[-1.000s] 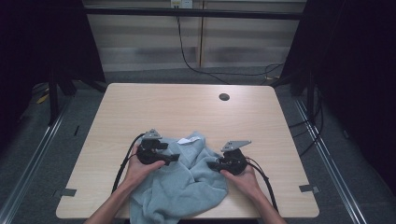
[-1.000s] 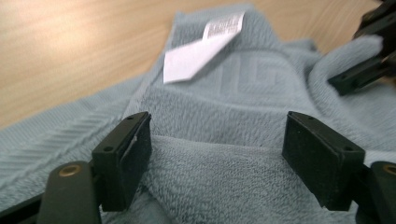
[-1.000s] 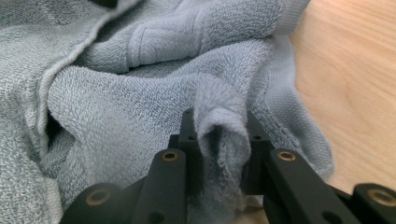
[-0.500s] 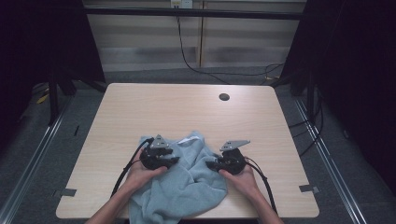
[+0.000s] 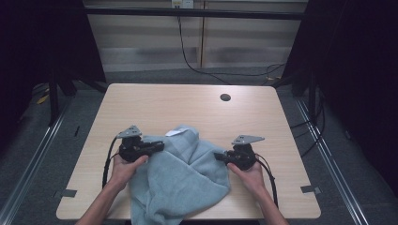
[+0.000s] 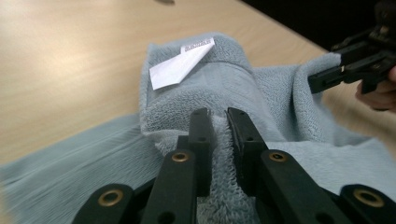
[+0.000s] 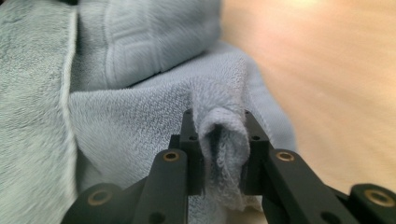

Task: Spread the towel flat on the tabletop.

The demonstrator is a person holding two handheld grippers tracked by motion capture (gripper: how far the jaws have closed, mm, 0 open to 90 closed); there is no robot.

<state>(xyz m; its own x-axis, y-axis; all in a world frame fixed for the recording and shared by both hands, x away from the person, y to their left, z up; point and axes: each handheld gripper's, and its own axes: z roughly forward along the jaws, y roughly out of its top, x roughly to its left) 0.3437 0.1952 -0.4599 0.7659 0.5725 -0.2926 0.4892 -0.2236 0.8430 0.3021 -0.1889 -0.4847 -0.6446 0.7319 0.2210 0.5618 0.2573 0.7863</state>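
A light blue towel (image 5: 183,173) lies crumpled on the near half of the wooden table (image 5: 187,108) and hangs over its front edge. A white label (image 6: 180,65) shows on a fold near its far edge. My left gripper (image 5: 162,145) is at the towel's left side. Its jaws have just been closing and now pinch a fold of the towel (image 6: 219,140). My right gripper (image 5: 217,156) holds the towel's right edge, its jaws shut on a bunched fold (image 7: 222,140). In the left gripper view the right gripper (image 6: 327,77) shows at the far right.
A dark round hole (image 5: 225,97) sits in the table near its far edge. Black cables trail from both grippers along the forearms. Black frame posts and dark curtains stand around the table, with metal floor rails at each side.
My left gripper has moved right onto the towel's left side, lifted a little, and closed on a fold of it. The right gripper has stayed in place.
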